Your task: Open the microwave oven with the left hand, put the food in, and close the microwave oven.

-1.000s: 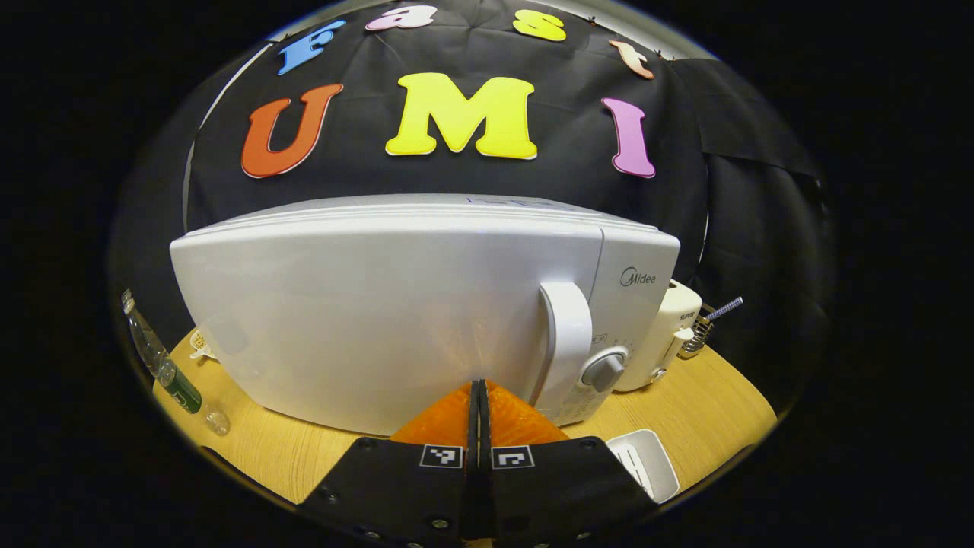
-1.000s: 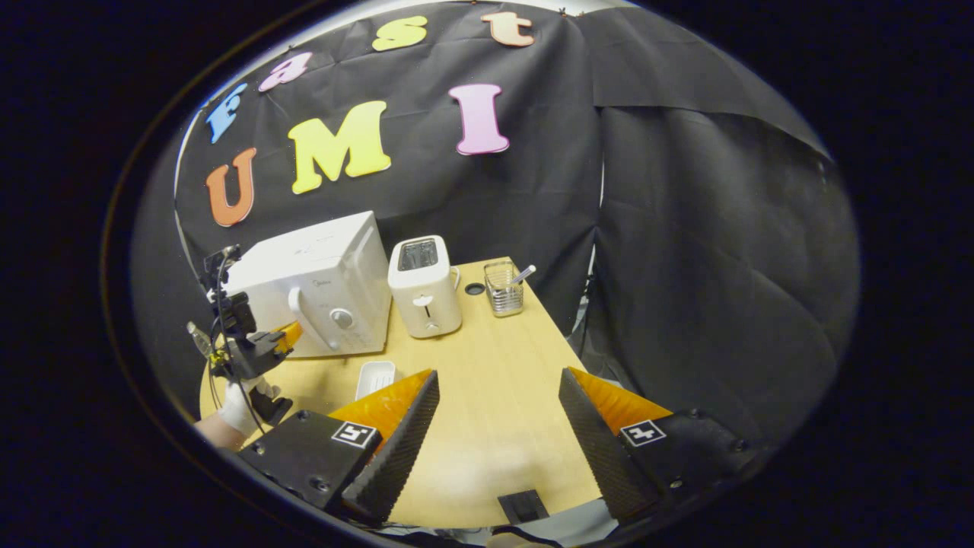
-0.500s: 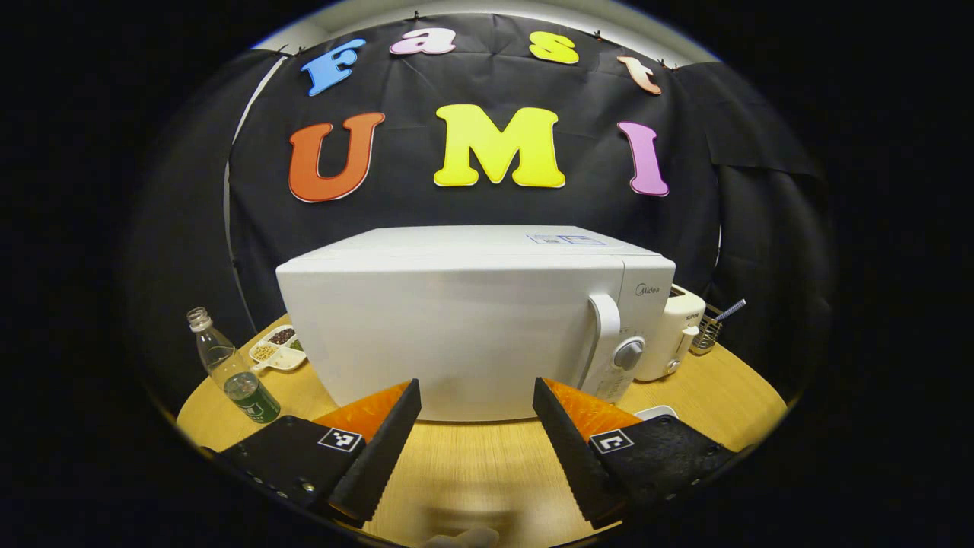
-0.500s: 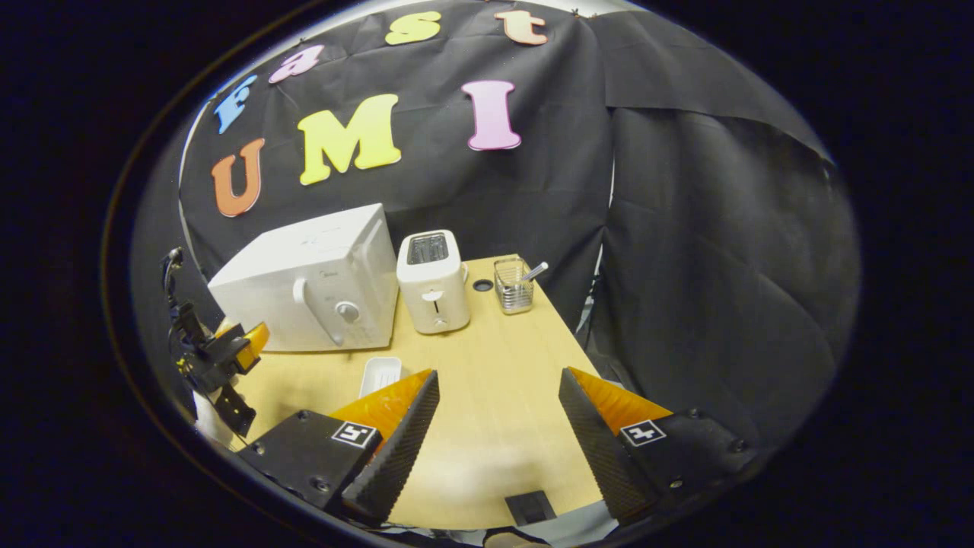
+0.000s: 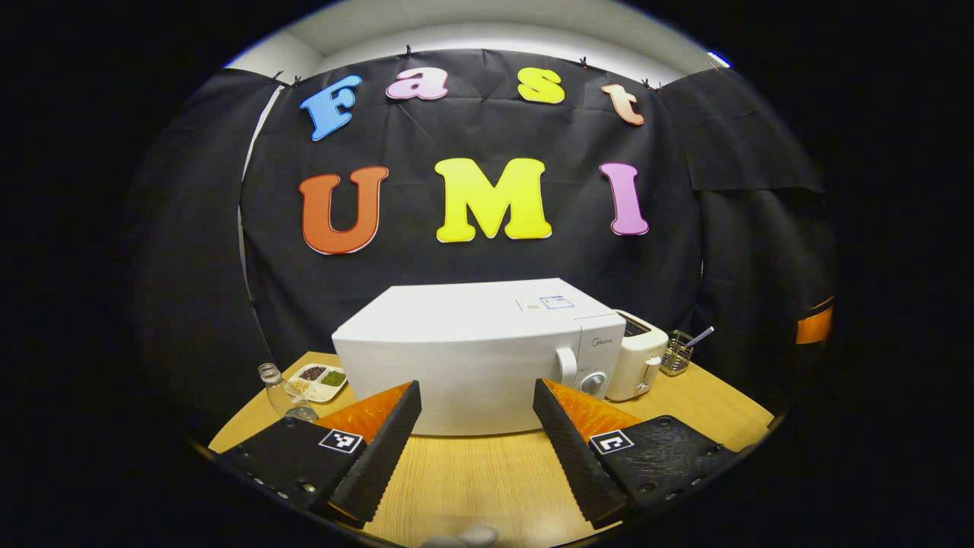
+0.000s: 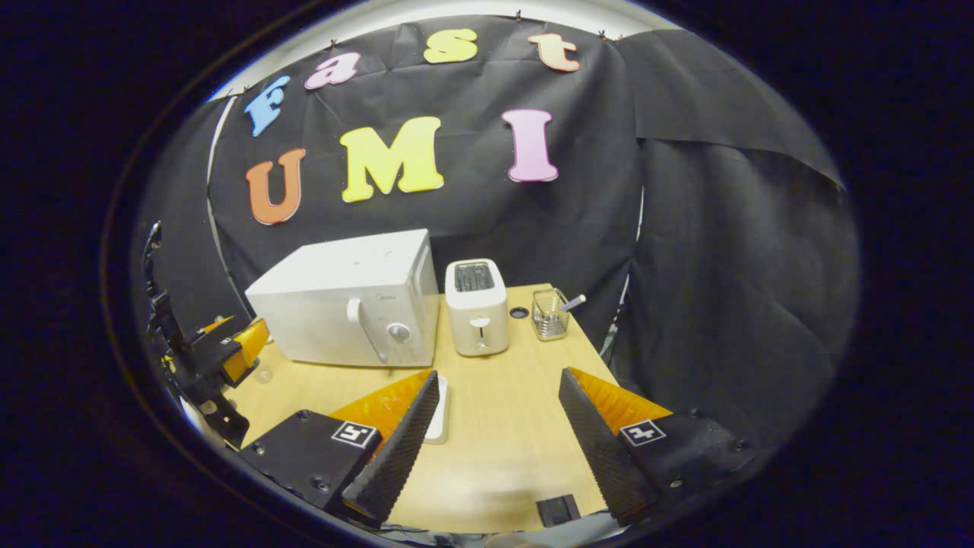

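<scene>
On the wooden table [image 6: 502, 426] — one shut microwave [image 5: 472, 358], one toaster [image 6: 476, 306], one wire basket [image 6: 549, 314], one bottle [image 5: 278, 388]; left gripper [image 5: 475, 438] and right gripper [image 6: 498, 434] both spread, empty.

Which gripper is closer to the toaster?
The right gripper, I think. It hangs open above the table just in front of the toaster; the left gripper sits off past the microwave's far side.
</scene>
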Tool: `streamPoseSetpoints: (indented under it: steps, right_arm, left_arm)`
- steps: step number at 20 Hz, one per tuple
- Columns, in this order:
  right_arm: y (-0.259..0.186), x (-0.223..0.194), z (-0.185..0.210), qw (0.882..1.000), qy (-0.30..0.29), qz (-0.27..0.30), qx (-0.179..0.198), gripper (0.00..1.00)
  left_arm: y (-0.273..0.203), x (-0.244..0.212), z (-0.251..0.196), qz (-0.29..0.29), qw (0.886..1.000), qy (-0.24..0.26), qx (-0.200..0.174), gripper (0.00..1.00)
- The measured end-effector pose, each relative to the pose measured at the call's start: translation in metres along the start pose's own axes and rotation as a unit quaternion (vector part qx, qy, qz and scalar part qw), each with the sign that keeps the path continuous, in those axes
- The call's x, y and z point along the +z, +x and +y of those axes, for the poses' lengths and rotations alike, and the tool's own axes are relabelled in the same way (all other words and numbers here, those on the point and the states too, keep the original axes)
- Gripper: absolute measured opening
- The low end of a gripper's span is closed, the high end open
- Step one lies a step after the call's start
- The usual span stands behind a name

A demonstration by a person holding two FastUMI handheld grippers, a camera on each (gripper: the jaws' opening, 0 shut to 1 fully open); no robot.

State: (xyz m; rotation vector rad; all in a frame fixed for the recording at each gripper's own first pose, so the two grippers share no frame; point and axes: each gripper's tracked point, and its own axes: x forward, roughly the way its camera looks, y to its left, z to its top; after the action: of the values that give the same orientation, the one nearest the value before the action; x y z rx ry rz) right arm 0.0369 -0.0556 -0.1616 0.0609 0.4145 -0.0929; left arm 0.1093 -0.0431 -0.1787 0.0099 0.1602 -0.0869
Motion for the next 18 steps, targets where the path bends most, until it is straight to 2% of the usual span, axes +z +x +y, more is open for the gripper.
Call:
streamPoseSetpoints:
  steps: [1,2,8,11,12,13,14,15,16,17,18]
  right_arm:
    - [-0.005,0.009,0.008,1.000,-0.001,-0.014,0.007,0.91]
    - [-0.010,0.017,0.015,1.000,-0.002,-0.029,0.011,1.00]
    - [-0.042,0.072,0.046,0.993,0.003,-0.115,0.031,1.00]
    - [-0.058,0.091,0.061,0.988,-0.001,-0.149,0.036,1.00]
    - [-0.062,0.096,0.066,0.987,-0.002,-0.157,0.040,0.91]
    - [-0.067,0.100,0.071,0.985,-0.002,-0.165,0.044,0.91]
    - [-0.070,0.103,0.074,0.984,-0.003,-0.170,0.045,0.91]
    - [-0.075,0.107,0.076,0.983,-0.005,-0.176,0.047,0.91]
    - [-0.078,0.108,0.079,0.983,-0.006,-0.179,0.048,1.00]
    - [-0.081,0.110,0.080,0.982,-0.006,-0.181,0.050,1.00]
    - [-0.084,0.111,0.082,0.982,-0.008,-0.184,0.051,0.91]
  left_arm:
    - [-0.010,0.011,-0.001,-0.004,1.000,-0.002,-0.001,0.93]
    - [-0.023,0.019,0.003,-0.008,1.000,-0.003,-0.001,0.93]
    - [-0.084,0.086,0.013,-0.043,0.999,0.008,0.007,0.93]
    - [-0.105,0.113,0.027,-0.062,0.998,0.021,0.024,0.95]
    - [-0.110,0.119,0.030,-0.067,0.997,0.025,0.026,0.96]
    - [-0.115,0.123,0.030,-0.070,0.997,0.025,0.027,0.88]
    - [-0.119,0.125,0.031,-0.071,0.997,0.021,0.025,0.88]
    - [-0.123,0.128,0.031,-0.071,0.997,0.017,0.024,0.96]
    - [-0.126,0.129,0.030,-0.073,0.997,0.013,0.019,0.95]
    - [-0.130,0.131,0.030,-0.074,0.997,0.010,0.016,0.95]
    - [-0.132,0.133,0.030,-0.077,0.997,0.009,0.016,0.95]
